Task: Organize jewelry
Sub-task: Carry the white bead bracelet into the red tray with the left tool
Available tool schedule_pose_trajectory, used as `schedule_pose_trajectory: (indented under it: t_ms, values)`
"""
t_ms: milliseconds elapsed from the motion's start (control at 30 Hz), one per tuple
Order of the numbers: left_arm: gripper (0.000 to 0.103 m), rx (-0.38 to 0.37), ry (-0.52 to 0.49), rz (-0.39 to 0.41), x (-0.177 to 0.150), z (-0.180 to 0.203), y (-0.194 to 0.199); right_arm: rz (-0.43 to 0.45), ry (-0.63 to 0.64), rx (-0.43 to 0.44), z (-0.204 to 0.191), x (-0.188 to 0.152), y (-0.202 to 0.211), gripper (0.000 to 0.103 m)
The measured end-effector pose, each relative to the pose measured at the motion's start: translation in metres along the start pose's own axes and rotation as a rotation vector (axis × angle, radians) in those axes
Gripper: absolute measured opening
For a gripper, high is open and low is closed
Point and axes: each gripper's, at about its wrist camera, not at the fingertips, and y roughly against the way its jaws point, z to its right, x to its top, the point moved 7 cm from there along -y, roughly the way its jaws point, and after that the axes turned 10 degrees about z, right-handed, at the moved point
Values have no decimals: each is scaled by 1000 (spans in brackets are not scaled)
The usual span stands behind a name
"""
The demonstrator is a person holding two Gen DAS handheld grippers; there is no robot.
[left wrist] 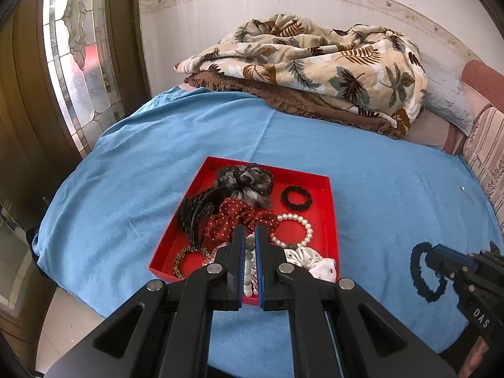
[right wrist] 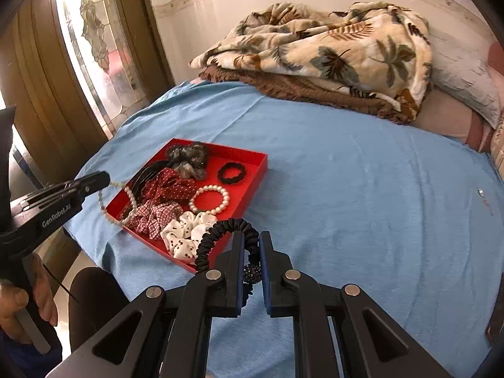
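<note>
Two hand-held grippers work over a bed draped in a blue sheet [left wrist: 393, 195], each carrying a piece from a red tray [left wrist: 324, 182] of hair ties and jewelry. The left gripper [left wrist: 251, 236] has its jaws pressed together on a pearl necklace [left wrist: 249, 264]; from the right wrist view the strand [right wrist: 130, 197] hangs in a loop from that gripper's tip [right wrist: 105, 178] over the tray's near left edge. The right gripper [right wrist: 252, 242] pinches a black hair tie [right wrist: 220, 230], a ruffled ring with a dark speckled knot sitting between the fingers; from the left wrist view the same tie [left wrist: 420, 271] dangles above the sheet, to the right of the tray and apart from it. Inside the tray [right wrist: 252, 163] lie a grey-and-black scrunchie [left wrist: 249, 179], a small black hair tie [left wrist: 296, 197], a red dotted scrunchie [left wrist: 242, 217], a pearl bracelet [left wrist: 299, 226], a white spotted scrunchie [right wrist: 186, 230], a red checked scrunchie [right wrist: 154, 217], a black hair clip [left wrist: 195, 214] and a brown beaded bracelet [left wrist: 186, 260]. A hand [right wrist: 19, 302] grips the left gripper's handle at the lower left of the right wrist view. A leaf-patterned blanket [left wrist: 315, 63] is heaped at the far end of the bed, beside a stained-glass window [left wrist: 78, 47].
</note>
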Motion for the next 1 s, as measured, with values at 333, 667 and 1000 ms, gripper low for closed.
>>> schedule_pose_trajectory:
  t_ms: [333,667,1000]
  values:
    - [6,-16,-50,15,11,-5,-19,-16,18,17,-18,7,-25,11]
    - [6,-49,-20,34,35,-15,-56,-16,14,16,-29,17,-52,11]
    - [6,-91,-44,42,64,-14,-98,-32,-29,-19,-17,15,-74,11]
